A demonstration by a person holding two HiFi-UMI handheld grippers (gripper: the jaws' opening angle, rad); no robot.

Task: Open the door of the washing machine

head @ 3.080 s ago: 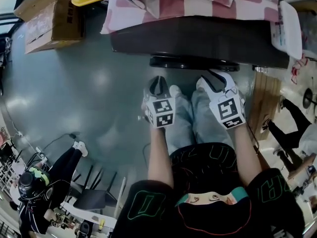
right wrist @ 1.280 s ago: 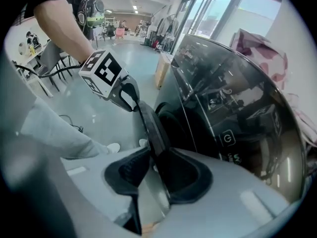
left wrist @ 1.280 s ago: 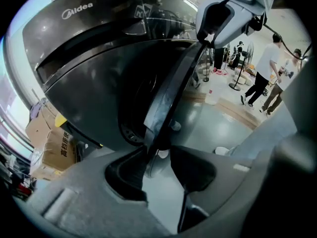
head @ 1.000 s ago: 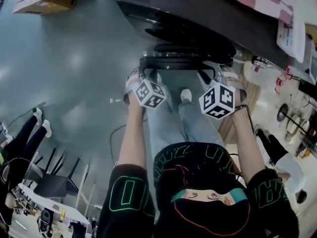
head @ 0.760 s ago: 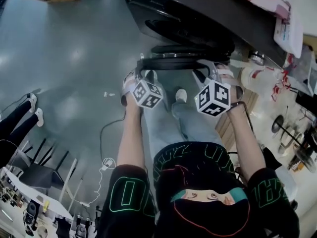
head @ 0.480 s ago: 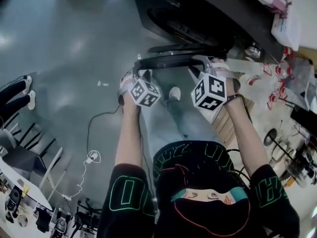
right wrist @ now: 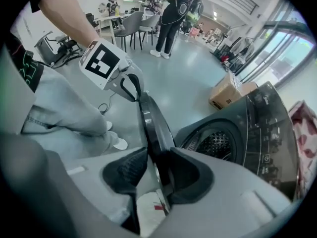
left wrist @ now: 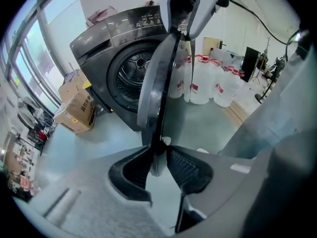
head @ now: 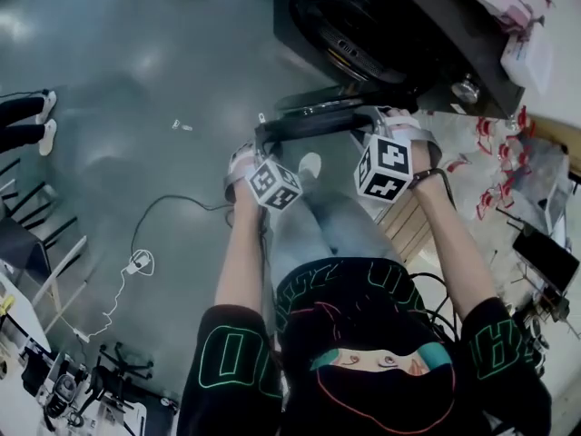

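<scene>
The dark grey washing machine (head: 381,25) stands at the top of the head view, its drum (left wrist: 132,76) exposed. Its round door (head: 313,121) is swung out edge-on toward me. My left gripper (head: 259,143) sits on the rim's left end. In the left gripper view the rim (left wrist: 158,83) runs down between the closing jaws of that gripper (left wrist: 158,157) and touches the pads. My right gripper (head: 386,121) is on the rim's right end. There its jaws (right wrist: 157,162) are opening, and the rim (right wrist: 151,118) still fills the gap at the tips.
Cardboard boxes (left wrist: 79,110) lie left of the machine and large water bottles (left wrist: 203,83) right of it. A cable (head: 136,243) trails over the grey floor. The person's legs (head: 327,216) are below the door. People stand by tables (right wrist: 171,19) behind.
The door has swung further out from the machine with both grippers on its rim. The drum opening has come into view, and the hands have moved away from the machine front.
</scene>
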